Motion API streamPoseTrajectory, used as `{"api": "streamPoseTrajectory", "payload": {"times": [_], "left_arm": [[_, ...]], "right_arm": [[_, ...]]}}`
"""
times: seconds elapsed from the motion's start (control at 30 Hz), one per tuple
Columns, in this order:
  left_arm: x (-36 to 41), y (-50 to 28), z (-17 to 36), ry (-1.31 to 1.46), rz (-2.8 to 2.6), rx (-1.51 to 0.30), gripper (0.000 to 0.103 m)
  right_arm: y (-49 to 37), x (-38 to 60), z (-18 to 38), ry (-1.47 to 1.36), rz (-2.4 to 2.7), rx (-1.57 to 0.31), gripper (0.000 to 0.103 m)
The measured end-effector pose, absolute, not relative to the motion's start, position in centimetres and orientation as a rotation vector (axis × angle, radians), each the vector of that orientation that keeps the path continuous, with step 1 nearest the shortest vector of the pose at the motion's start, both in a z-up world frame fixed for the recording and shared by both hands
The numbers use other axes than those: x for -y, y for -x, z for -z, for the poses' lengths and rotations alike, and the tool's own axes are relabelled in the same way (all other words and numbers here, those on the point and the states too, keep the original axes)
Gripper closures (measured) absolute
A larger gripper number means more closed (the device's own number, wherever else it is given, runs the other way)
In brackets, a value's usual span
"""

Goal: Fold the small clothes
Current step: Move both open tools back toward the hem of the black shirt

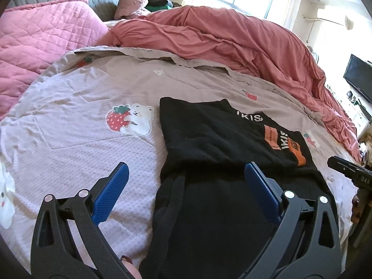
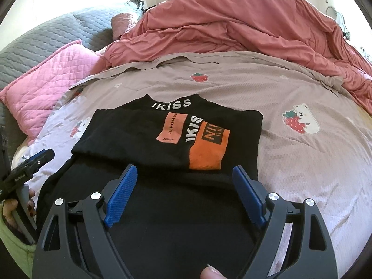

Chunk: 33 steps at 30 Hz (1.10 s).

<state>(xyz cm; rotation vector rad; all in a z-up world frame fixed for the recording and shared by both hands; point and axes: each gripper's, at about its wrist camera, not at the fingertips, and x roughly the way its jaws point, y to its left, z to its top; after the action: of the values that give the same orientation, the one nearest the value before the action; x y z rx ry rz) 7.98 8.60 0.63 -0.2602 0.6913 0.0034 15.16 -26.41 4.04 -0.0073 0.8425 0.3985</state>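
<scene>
On the near part of the bed, a black T-shirt (image 2: pixel 162 139) lies flat on a mauve strawberry-and-bear bedsheet (image 2: pixel 302 162), its collar at the far end and its hem toward the viewer, with one side folded across the chest so the orange print panel (image 2: pixel 207 148) sits on top. The left gripper (image 1: pixel 186 174) hovers over the shirt's near-left edge, jaws spread wide and holding nothing; the right gripper (image 2: pixel 184 174) hovers over the near middle, likewise wide apart and empty. The garment appears to be thin knit: light, limp, and likely to sag and crease when lifted, though not slippery against the textured blue pads (image 2: pixel 121 197). A sound hold would be at the two near hem corners, pinching both layers together so the existing fold is not dragged open. A rumpled red duvet (image 2: pixel 244 23) and a pink quilted pillow (image 2: pixel 46 81) lie at the far side.
</scene>
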Motion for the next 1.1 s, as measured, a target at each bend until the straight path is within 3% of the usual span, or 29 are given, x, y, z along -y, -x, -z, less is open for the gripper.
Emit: {"api": "streamPoseTrajectory", "payload": {"times": [0.47, 0.5, 0.53, 1.1], "left_arm": [[-8.5, -4.3, -2.1, 0.218, -0.01, -0.684, 0.01], [-8.7, -4.0, -2.2, 0.219, -0.01, -0.687, 0.01], [-8.9, -3.8, -2.2, 0.22, -0.01, -0.688, 0.01], [-11.4, -0.7, -2.6, 0.221, -0.084, -0.752, 0.01]], "right_arm": [[-12.3, 26.9, -4.2, 0.007, -0.418, -0.854, 0.02], [-12.0, 27.0, -4.3, 0.008, -0.42, -0.853, 0.018], [-11.8, 27.1, -4.4, 0.008, -0.418, -0.85, 0.005], [-8.9, 29.2, -4.9, 0.014, -0.405, -0.85, 0.005]]}}
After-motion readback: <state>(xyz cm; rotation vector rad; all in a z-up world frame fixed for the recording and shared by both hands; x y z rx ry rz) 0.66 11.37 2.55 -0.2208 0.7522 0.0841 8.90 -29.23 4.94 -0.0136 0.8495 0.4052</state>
